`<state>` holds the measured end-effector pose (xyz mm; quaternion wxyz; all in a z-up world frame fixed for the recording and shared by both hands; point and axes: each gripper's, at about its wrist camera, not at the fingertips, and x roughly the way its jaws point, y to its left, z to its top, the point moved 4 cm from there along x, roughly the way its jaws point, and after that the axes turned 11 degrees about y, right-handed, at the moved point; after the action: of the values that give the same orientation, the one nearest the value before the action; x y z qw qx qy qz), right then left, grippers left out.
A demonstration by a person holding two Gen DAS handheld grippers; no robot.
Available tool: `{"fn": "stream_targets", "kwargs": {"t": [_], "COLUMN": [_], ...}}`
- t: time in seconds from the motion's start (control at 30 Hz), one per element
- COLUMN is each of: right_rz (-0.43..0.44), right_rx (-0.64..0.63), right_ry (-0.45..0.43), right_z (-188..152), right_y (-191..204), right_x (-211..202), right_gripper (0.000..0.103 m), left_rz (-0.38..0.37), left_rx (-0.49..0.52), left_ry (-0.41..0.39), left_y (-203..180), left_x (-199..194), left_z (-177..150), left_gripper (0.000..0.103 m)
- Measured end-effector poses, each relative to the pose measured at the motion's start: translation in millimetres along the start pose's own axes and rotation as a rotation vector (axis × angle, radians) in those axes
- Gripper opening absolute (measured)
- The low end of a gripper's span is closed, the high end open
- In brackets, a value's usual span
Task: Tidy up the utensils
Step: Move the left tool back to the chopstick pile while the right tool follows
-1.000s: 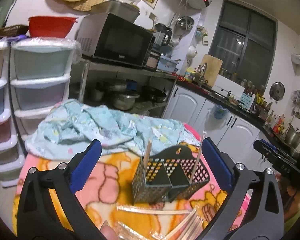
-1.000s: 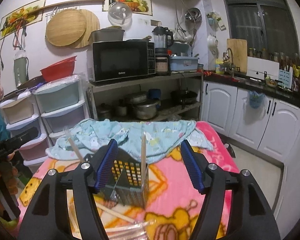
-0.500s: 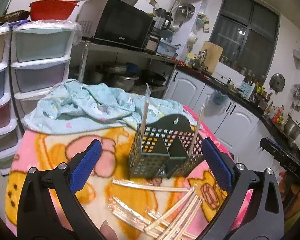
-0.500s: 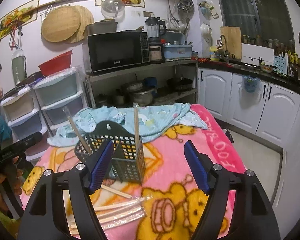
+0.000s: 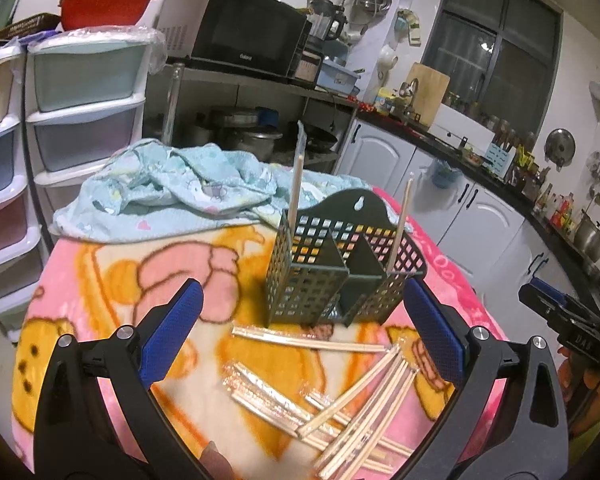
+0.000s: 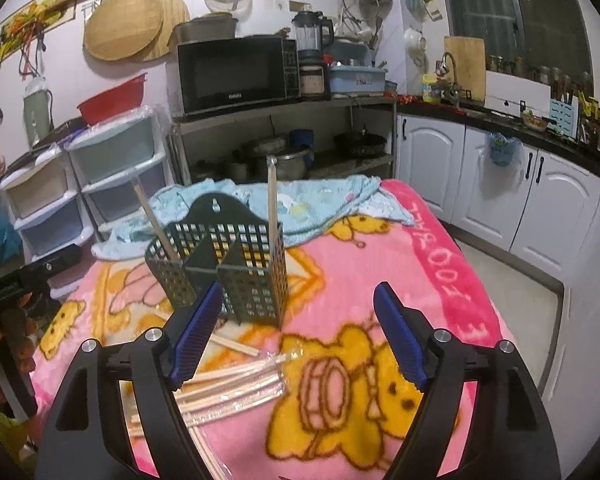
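Left wrist view: the left tool [image 5: 300, 312] has its jaws wide apart, nothing between them; the caddy [image 5: 340, 276] stands mid-frame on the pink blanket [image 5: 100, 280], one chopstick [image 5: 296, 184] upright in it, wrapped chopsticks [image 5: 340, 400] scattered below. A blue cloth [image 5: 172, 196] lies behind. Right wrist view: the right tool [image 6: 298, 308] is opening, empty; the caddy [image 6: 228, 264] sits left of centre, microwave [image 6: 236, 72] above.

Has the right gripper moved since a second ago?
Yes. The right gripper has come down toward the wrapped chopsticks; the microwave sits higher in its view, and its empty jaws are opening.
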<state>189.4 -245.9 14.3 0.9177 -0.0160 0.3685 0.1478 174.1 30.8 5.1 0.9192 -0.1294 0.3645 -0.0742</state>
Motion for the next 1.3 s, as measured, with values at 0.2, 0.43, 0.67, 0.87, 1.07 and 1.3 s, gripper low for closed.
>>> {"fn": "stream_targets", "kwargs": {"t": [0.2,0.43,0.67,0.87,1.07,1.3], "right_rz": [0.006,0.015,0.032,0.054,0.058,0.106], "right_rx": [0.011,-0.013,-0.028,-0.030,-0.015,0.021], "right_ry": [0.068,0.158,0.260,0.314,0.350,0.376], "right_z": [-16,-38,-62,-73,-80,-82], "right_y": [0,11,17,17,11,4], "right_x": [16,43,76,96,114,129], "right_gripper": [0.075,0.075,0.066,0.053,0.043,0.037], "left_rz": [0.014,0.037,0.050,0.053,0.048,0.019], "left_rx": [0.002,-0.019,-0.039,-0.057,-0.078,-0.117], "left_ry": [0.024,0.069,0.124,0.166,0.200,0.252], "left_y": [5,18,33,45,55,68], "left_x": [7,22,44,61,76,98], "left_z": [-8,-19,-32,-42,-48,-49], "left_gripper": [0.092,0.092,0.092,0.092,0.092,0.076]}}
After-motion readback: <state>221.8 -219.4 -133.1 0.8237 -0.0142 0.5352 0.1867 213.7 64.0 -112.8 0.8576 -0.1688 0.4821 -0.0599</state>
